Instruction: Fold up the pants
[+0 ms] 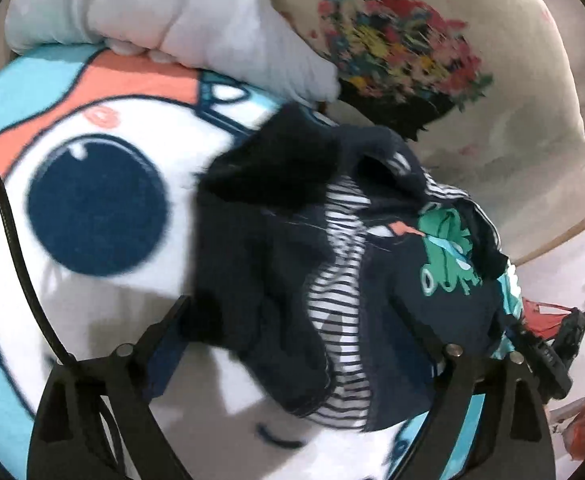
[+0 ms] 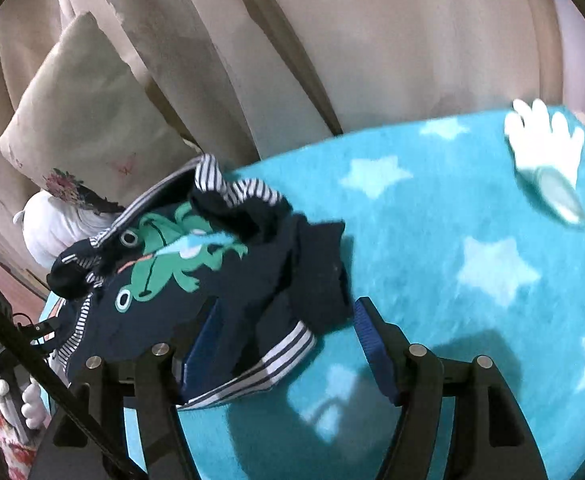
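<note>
Navy pants (image 1: 276, 264) with a striped lining and a green frog print (image 1: 448, 256) lie crumpled on a cartoon blanket (image 1: 92, 208). My left gripper (image 1: 296, 332) is open, its fingers (image 1: 164, 332) spread to either side of the heap, just above it. In the right wrist view the same pants (image 2: 196, 280) lie bunched at the blanket's (image 2: 452, 280) left part. My right gripper (image 2: 288, 340) is open over the striped cuff (image 2: 260, 368), with cloth between the blue pads (image 2: 372, 344), not clamped.
A white pillow (image 1: 172, 16) and a floral cushion (image 1: 404, 48) lie behind the pants. Beige curtains (image 2: 292, 40) hang behind the bed. The other gripper (image 1: 548, 344) shows at the right edge in the left wrist view.
</note>
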The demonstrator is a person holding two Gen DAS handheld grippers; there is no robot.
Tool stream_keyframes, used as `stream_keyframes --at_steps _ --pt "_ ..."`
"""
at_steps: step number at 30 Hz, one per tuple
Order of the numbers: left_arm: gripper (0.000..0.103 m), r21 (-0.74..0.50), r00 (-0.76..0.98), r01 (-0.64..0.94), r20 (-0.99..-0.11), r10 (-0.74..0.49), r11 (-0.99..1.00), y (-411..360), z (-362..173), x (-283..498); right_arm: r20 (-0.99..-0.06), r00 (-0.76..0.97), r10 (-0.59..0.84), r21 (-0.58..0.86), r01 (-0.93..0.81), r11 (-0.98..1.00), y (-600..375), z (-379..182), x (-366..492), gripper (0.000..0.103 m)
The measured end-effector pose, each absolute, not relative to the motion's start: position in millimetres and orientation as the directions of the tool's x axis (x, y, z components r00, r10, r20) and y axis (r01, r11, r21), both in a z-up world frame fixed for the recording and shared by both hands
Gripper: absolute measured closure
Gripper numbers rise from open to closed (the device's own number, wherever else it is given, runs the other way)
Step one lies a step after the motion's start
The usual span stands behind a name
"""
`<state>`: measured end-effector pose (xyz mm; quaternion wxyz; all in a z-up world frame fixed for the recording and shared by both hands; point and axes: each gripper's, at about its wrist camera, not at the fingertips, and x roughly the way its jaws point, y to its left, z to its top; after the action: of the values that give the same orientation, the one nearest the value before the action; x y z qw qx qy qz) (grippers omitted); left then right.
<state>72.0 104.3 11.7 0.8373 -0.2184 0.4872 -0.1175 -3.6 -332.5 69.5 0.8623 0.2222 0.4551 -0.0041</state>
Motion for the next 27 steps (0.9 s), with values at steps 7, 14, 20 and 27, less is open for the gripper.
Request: stream_keyframes --at_steps 7,14,20,27 --pt "0.086 -0.419 0.476 -0.017 -0.802 -0.361 0.908 75.2 10.8 76.1 -0.784 0.574 0.237 0.403 0.180 0.897 -309.3 50.3 17.1 0.090" --pt "0.089 -0.406 0.520 -0.006 -0.782 -0.344 0.914 98.8 49.1 43.5 -0.731 0.603 0.318 0.489 0.139 0.861 -302.4 80.4 -6.2 0.091" --pt "0.088 -0.385 0.535 -0.005 -0.781 -0.323 0.923 111.4 59.1 6.9 -0.698 0.616 0.367 0.522 0.086 0.849 -291.6 103.8 -50.7 0.091" --pt "0.073 -0.413 0.490 -0.048 -0.803 -0.339 0.910 124.9 17.6 -9.1 -0.784 0.557 0.276 0.425 0.157 0.891 -302.1 84.4 -71.9 0.068"
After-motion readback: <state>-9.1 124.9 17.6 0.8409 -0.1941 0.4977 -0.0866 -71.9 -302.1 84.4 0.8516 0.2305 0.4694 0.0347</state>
